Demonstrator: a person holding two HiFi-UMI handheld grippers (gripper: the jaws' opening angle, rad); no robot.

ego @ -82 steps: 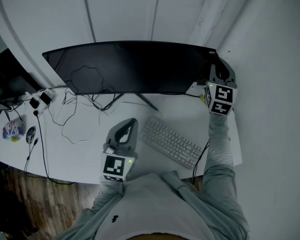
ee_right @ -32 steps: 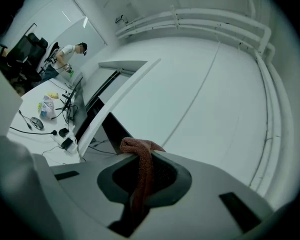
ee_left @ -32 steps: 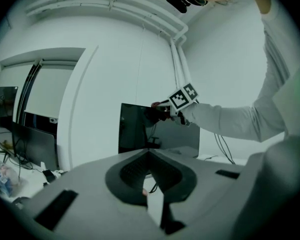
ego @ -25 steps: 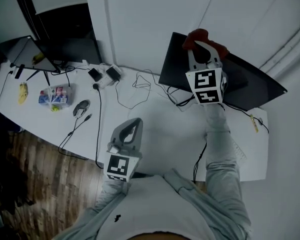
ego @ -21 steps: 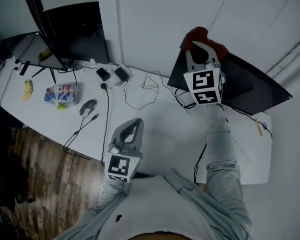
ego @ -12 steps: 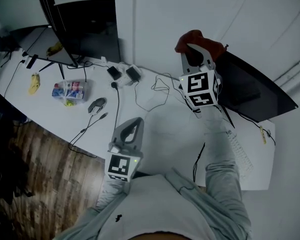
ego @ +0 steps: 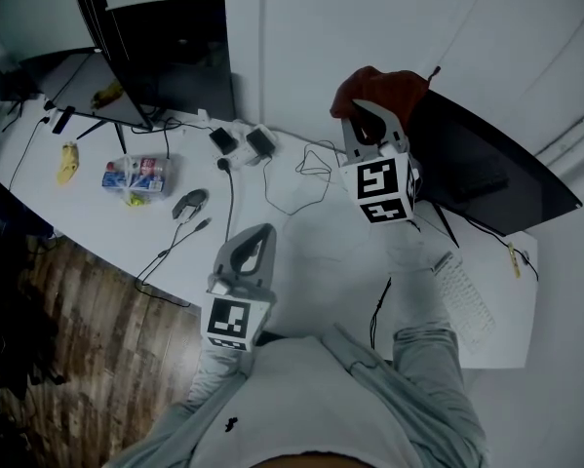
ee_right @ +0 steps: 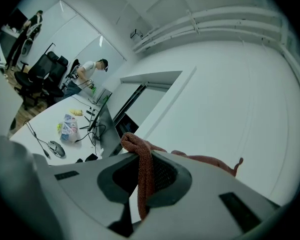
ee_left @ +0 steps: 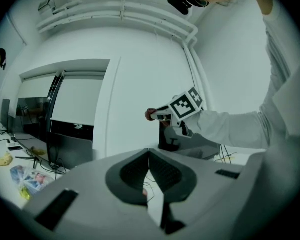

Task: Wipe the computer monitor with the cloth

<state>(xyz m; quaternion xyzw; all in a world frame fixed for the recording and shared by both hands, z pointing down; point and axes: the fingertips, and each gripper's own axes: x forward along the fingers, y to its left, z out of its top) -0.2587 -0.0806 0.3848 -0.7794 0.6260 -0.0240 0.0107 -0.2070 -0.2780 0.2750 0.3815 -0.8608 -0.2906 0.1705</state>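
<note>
Two claws are in play. Nearest the body, the left claw (ego: pixel 255 237) hangs low over the white table (ego: pixel 311 252), its jaws pressed together on nothing, and I can see no job for it here. Further out, the right claw (ego: pixel 368 113) is raised on an outstretched sleeve (ego: pixel 413 271) and pinches a rust-red cloth (ego: pixel 381 86). One fold is squeezed between the pads and the rest is bunched over the tips. The cloth sits at the left end of the dark monitor (ego: pixel 486 169), lapping its edge; whether it presses the glass I cannot tell. I take the step in hand to be wiping along the screen, with most of its width lying to the right of the cloth. To do it well, I'd tip the claw so the bunched cloth, not the hard tips, faces the screen. The pinch should be firm so the fold cannot slip out, but the press light, since the monitor could rock. Then long, overlapping passes toward the right end. Mind the cables (ego: pixel 292 188) trailing below the screen. Beyond and to the left, a mouse (ego: pixel 189 203) and a second monitor (ego: pixel 175 61) stand well apart from the work.
</note>
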